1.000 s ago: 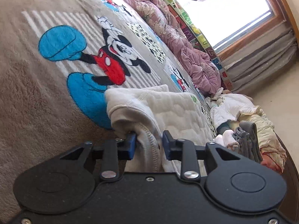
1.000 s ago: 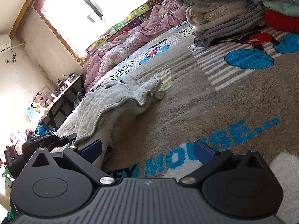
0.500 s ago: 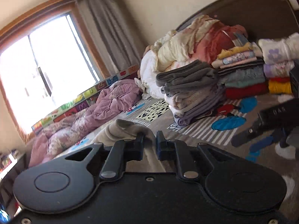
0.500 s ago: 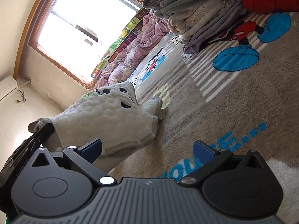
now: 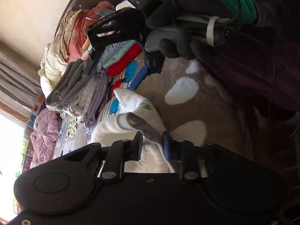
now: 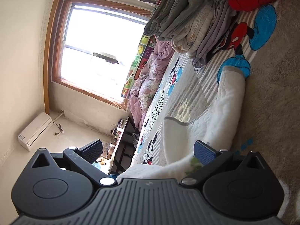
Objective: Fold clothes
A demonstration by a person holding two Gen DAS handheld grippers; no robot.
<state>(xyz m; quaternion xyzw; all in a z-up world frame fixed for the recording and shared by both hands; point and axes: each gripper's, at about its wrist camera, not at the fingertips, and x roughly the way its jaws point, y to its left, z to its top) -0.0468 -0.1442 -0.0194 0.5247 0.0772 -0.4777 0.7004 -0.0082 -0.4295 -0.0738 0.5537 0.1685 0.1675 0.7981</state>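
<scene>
Your left tongs (image 5: 151,146) are opening with the grey-trimmed edge of the white quilted garment (image 5: 138,110) between the pads, so you are letting go while the fold is only half settled. The garment lies on the cartoon-print blanket (image 6: 271,97) that covers the bed, one flap doubled over and standing up in a loose curl in the right wrist view, not lying flat. If that edge slips out before it is laid down, the flap probably flops back and the fold comes undone. Your right tongs (image 6: 150,151) stand wide apart and grip nothing, with the garment (image 6: 215,116) running out ahead of them and under the right-hand pad; a careless close there may catch a single layer and drag the piece askew. Your right hand (image 5: 187,30) hovers close above the left tongs, so the two tools may knock together. The stack of folded clothes (image 6: 187,24) sits near the far end of the garment, and a wide sweep could topple it.
</scene>
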